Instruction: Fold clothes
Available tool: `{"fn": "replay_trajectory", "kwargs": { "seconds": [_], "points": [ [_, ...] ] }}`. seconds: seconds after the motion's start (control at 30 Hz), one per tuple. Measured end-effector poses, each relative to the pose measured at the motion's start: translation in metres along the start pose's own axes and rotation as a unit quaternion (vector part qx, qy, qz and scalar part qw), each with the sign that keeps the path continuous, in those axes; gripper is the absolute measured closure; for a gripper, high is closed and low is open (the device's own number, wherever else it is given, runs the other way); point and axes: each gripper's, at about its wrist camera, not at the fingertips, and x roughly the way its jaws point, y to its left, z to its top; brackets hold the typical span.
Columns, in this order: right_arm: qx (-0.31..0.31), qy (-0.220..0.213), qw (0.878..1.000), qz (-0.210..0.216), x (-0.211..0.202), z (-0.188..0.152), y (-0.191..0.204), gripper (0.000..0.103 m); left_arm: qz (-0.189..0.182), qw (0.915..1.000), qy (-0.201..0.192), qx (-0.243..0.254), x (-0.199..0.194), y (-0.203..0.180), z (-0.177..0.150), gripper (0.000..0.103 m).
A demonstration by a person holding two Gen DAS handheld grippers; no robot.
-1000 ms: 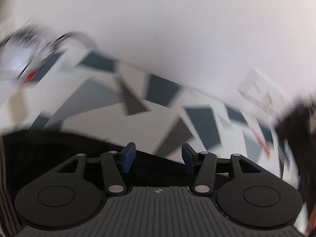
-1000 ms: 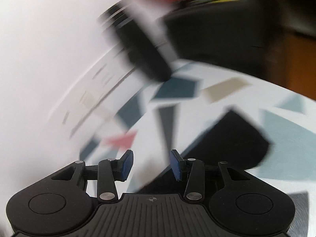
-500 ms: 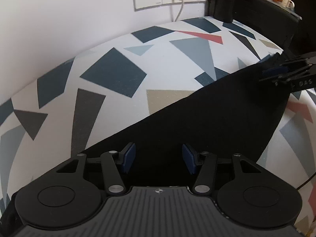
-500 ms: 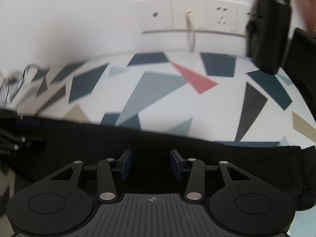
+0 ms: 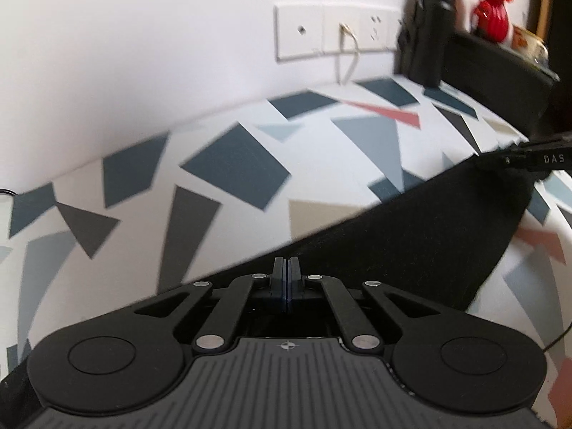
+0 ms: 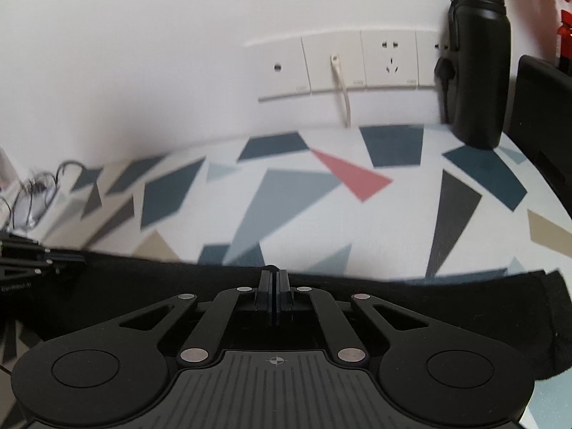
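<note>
A black garment (image 5: 411,236) lies flat on the table's patterned cloth (image 5: 228,168), its far edge running across both views. My left gripper (image 5: 286,266) has its jaws closing, pads together on that edge. My right gripper (image 6: 273,277) is closing too, with a small bump of the black garment (image 6: 429,307) pinched at its tips. In the left wrist view the right gripper (image 5: 507,155) sits at the garment's far right corner. The left gripper (image 6: 68,261) shows at the left edge of the right wrist view.
A black bottle (image 6: 477,60) stands against the wall by a row of sockets (image 6: 389,60) with a white cable (image 6: 341,89) hanging down. A black box (image 6: 543,107) is at the right and a red figure (image 5: 493,10) above it. Wires (image 6: 35,193) lie far left.
Both grippers rolled level and settled at the garment's far edge. Their jaws, open half a second ago, have shut on the cloth.
</note>
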Motion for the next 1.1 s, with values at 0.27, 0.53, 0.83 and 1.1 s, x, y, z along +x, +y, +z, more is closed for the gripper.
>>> {"fn": "replay_trajectory", "kwargs": {
  "seconds": [0.27,0.53,0.83,1.1],
  "points": [
    [0.013,0.005,0.999,-0.04,0.047,0.001,-0.012,0.1,0.062,0.9978,0.003,-0.025,0.03,0.0,0.002,0.1],
    [0.161,-0.123,0.97,-0.13,-0.032,-0.023,-0.063,0.071,0.066,0.9963,-0.024,-0.049,-0.003,-0.002,-0.002,0.081],
    [0.202,-0.076,0.941,-0.259,-0.043,-0.048,-0.138,0.063,0.045,0.9981,0.014,-0.04,0.013,-0.034,-0.016,0.069],
    [0.156,-0.074,0.951,-0.255,-0.023,-0.036,-0.148,0.094,0.06,0.9967,0.008,-0.053,0.022,-0.038,-0.017,0.045]
  ]
}}
